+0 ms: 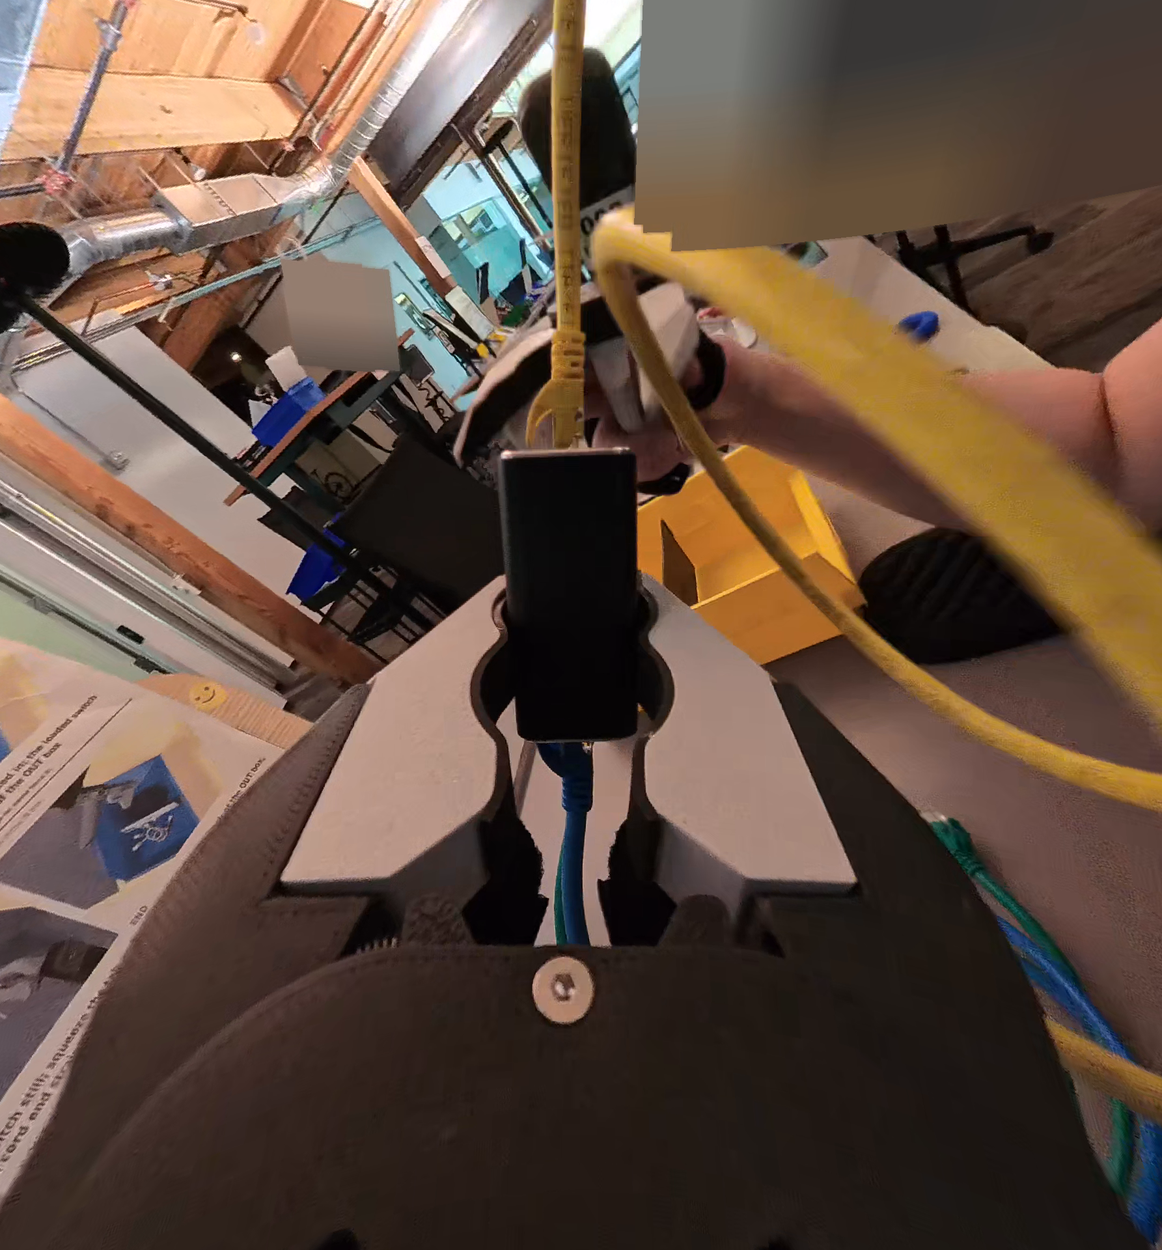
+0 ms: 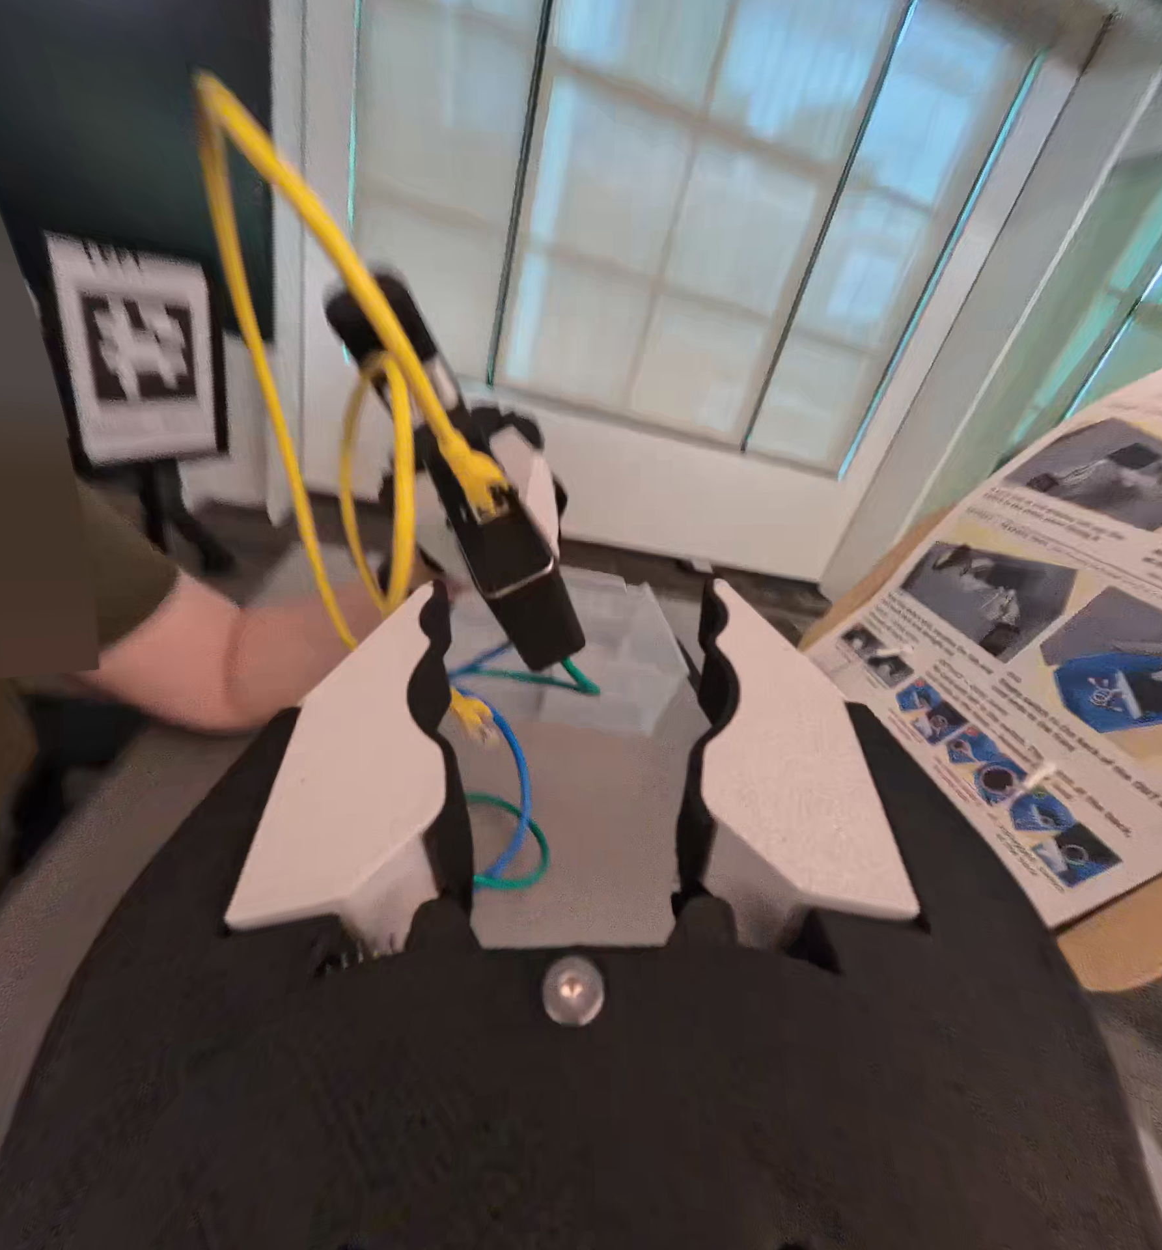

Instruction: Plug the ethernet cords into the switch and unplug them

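Observation:
My left gripper is shut on the black switch and holds it up above the table. A yellow ethernet cord is plugged into the switch's far end. A blue cord enters its near end, with a green cord beside it. My right gripper is open and empty, just short of the switch, which hangs tilted in front of it. The yellow cord loops high to the left. A loose yellow plug lies by the blue cord and green cord on the table.
A yellow bin and a black object sit on the grey table. A printed instruction sheet on cardboard stands at the right. A clear plastic box lies beyond my right gripper. A person's arm reaches in from the left. The grippers' ends are close to 8 centimetres from one another.

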The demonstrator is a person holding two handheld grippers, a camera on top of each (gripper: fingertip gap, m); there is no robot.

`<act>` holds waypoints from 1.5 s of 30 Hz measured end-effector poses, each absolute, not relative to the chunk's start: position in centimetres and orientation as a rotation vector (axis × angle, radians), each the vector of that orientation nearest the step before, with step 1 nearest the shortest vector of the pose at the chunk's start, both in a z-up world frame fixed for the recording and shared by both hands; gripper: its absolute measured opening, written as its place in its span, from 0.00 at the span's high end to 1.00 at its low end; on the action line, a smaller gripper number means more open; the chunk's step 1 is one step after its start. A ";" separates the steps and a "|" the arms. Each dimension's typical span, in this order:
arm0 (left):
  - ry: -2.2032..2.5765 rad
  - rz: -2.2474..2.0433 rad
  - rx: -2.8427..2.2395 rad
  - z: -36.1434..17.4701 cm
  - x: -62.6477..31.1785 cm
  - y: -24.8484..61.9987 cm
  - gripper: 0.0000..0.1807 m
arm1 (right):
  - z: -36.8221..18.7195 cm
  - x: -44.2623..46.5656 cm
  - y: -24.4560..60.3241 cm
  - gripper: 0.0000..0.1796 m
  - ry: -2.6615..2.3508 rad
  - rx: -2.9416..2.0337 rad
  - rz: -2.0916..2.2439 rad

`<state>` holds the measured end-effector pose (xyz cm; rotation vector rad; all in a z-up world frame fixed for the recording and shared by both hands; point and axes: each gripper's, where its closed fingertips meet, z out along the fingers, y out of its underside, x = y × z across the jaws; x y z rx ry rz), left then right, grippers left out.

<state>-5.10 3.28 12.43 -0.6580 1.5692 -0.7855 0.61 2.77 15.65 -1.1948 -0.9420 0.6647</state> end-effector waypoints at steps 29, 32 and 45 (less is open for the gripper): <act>1.579 -0.221 -0.500 11.2 -3.3 0.4 0.82 | 10.7 -5.2 4.4 0.75 -1.314 -1.019 -0.148; 1.563 -0.030 -0.546 11.0 -4.2 2.7 0.82 | 11.3 -2.0 5.1 0.73 -1.257 -1.096 -0.214; 1.616 0.203 -0.605 8.6 -3.7 6.5 0.82 | 11.2 -5.1 2.1 0.88 -1.430 -0.984 -0.480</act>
